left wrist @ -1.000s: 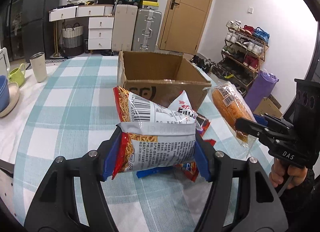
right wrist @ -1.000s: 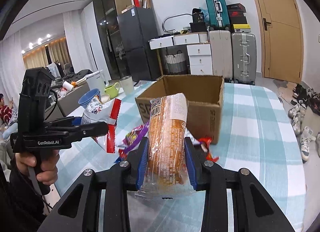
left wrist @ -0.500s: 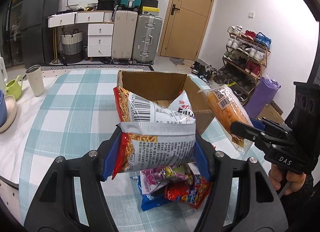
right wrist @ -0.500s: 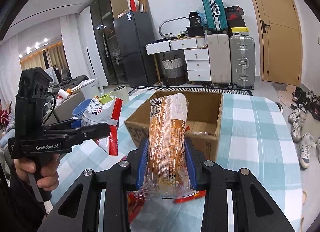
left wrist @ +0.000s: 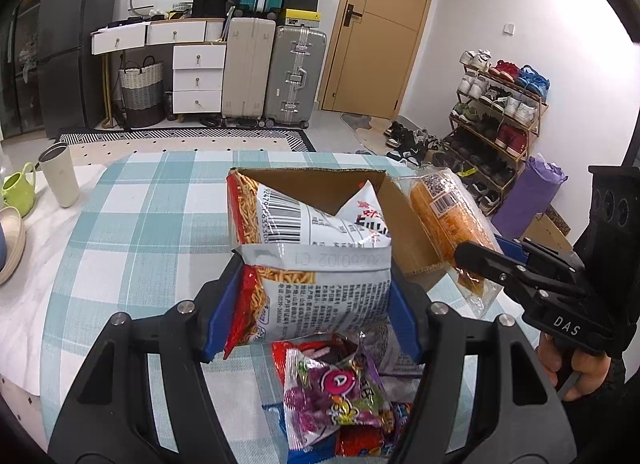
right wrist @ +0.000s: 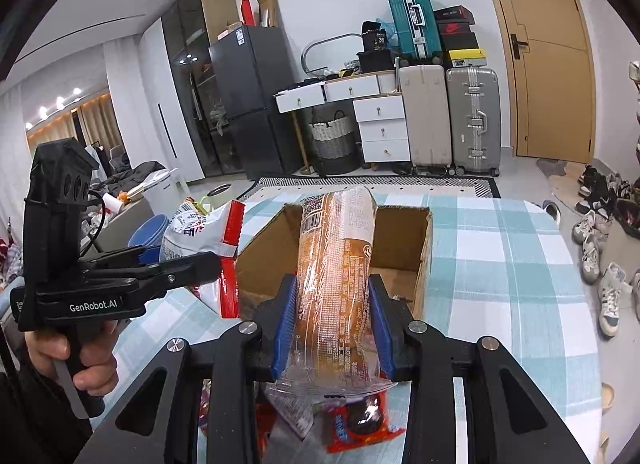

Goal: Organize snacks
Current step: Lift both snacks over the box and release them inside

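Note:
My left gripper [left wrist: 310, 306] is shut on a red and white noodle snack bag [left wrist: 308, 248], held in the air just before the open cardboard box [left wrist: 404, 224]. My right gripper [right wrist: 332, 324] is shut on a long clear-wrapped orange bread roll [right wrist: 336, 264], whose far end reaches over the cardboard box [right wrist: 404, 248]. The left wrist view shows the roll [left wrist: 444, 216] at the box's right side, and the right wrist view shows the noodle bag [right wrist: 204, 236] at its left. A pile of loose snack packets [left wrist: 340, 396] lies on the checked tablecloth [left wrist: 152, 224] under both grippers.
A white tumbler [left wrist: 60, 176], a green mug [left wrist: 18, 190] and stacked bowls [left wrist: 10, 240] stand at the table's left edge. Beyond the table are suitcases [left wrist: 272, 72], drawers, a door and a shoe rack [left wrist: 496, 120] at the right.
Both grippers have risen and moved forward toward the box with their snacks. The box interior and the packet pile below now show more.

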Demonstrator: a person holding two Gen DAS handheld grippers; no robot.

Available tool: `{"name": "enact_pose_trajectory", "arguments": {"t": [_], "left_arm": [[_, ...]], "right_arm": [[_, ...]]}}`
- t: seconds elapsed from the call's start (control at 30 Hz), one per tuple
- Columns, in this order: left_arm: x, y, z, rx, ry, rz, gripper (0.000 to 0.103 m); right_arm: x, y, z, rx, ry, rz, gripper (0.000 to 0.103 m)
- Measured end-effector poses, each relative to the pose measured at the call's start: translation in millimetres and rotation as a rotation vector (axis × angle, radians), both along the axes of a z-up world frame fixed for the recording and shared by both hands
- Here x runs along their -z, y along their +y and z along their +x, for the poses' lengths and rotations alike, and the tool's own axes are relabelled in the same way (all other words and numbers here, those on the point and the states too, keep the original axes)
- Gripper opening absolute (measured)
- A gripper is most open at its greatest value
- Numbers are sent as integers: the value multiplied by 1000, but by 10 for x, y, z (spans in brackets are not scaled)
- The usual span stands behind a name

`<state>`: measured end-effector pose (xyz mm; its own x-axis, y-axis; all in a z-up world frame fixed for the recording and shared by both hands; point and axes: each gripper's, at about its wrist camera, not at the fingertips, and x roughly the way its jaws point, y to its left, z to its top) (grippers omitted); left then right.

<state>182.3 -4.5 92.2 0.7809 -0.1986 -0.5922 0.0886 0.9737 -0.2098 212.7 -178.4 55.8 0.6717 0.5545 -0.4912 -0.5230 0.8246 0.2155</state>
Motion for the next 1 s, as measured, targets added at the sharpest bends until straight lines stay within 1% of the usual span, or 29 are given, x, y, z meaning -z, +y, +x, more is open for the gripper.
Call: {"name": "enact_pose_trajectory", "arguments": {"t": [0.23, 0.37, 0.53, 0.73, 1.0], "left_arm": [[10, -17, 350, 2, 5, 10, 63], [74, -38, 554, 1, 25, 16, 63], [160, -79, 797, 9, 51, 19, 63], [342, -73, 1066, 15, 89, 15, 63], [487, -119, 1290, 25, 100, 44, 63]], "right_arm": [[9, 33, 195, 5, 6, -5, 35], [9, 46, 328, 0, 11, -5, 35], [36, 63, 511, 2, 18, -21, 35], [117, 84, 693, 11, 34, -30, 35], [259, 107, 826, 21, 51, -51, 35]]}}
